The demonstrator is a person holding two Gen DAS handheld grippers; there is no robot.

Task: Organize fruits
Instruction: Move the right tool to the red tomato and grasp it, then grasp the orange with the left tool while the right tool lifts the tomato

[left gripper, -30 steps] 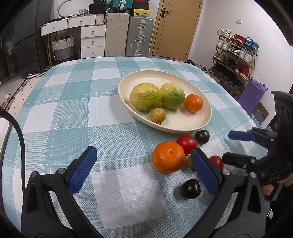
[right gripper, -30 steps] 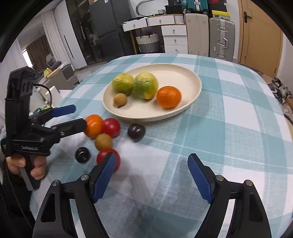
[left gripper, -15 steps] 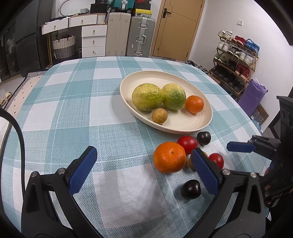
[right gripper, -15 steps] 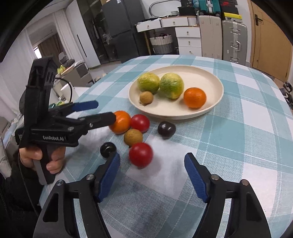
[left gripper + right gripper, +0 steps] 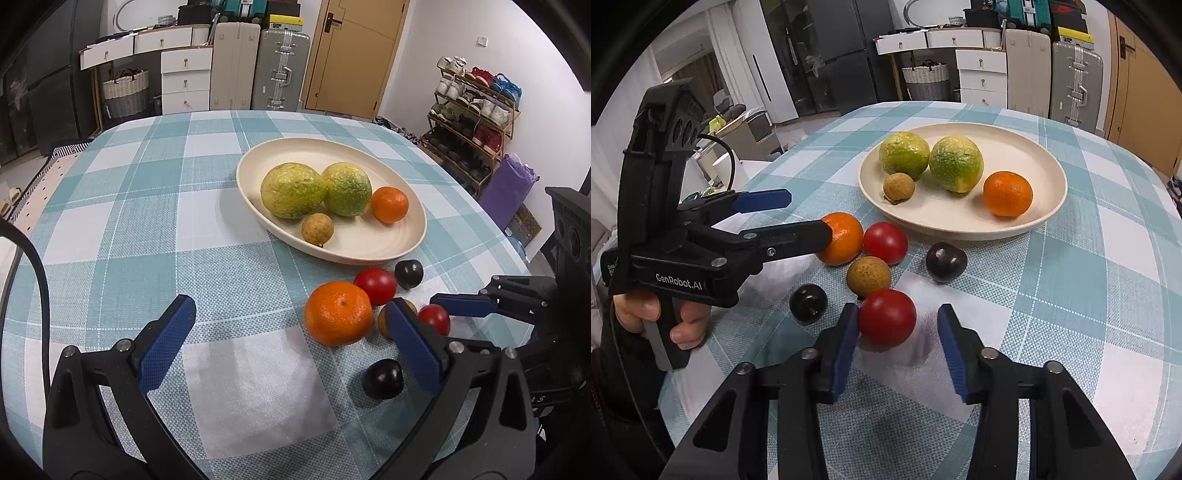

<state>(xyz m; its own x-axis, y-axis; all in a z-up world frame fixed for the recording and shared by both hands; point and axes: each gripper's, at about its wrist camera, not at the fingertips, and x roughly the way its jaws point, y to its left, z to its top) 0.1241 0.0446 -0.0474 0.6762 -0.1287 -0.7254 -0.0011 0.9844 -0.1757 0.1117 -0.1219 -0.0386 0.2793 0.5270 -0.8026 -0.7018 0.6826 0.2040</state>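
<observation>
A cream plate (image 5: pixel 1049 206) (image 5: pixel 413 240) holds two green-yellow citrus, a small orange and a small brown fruit. In front of it lie an orange (image 5: pixel 842 238) (image 5: pixel 338 312), a red tomato (image 5: pixel 885 243), a brown fruit (image 5: pixel 868 276) and two dark plums (image 5: pixel 946 261) (image 5: pixel 808 303). My right gripper (image 5: pixel 897 334) is open around a second red tomato (image 5: pixel 887 317) (image 5: pixel 435 318); its left pad touches the tomato, its right pad stands apart. My left gripper (image 5: pixel 291 347) (image 5: pixel 798 218) is open and empty, just left of the orange.
The round table has a teal checked cloth (image 5: pixel 147 206). Behind it stand white drawers (image 5: pixel 184 79), suitcases (image 5: pixel 282 70) and a door. A shoe rack (image 5: pixel 476 122) stands at the right. The table edge is close behind both grippers.
My right gripper has moved forward and left over the near red tomato and narrowed around it. My left gripper has barely moved.
</observation>
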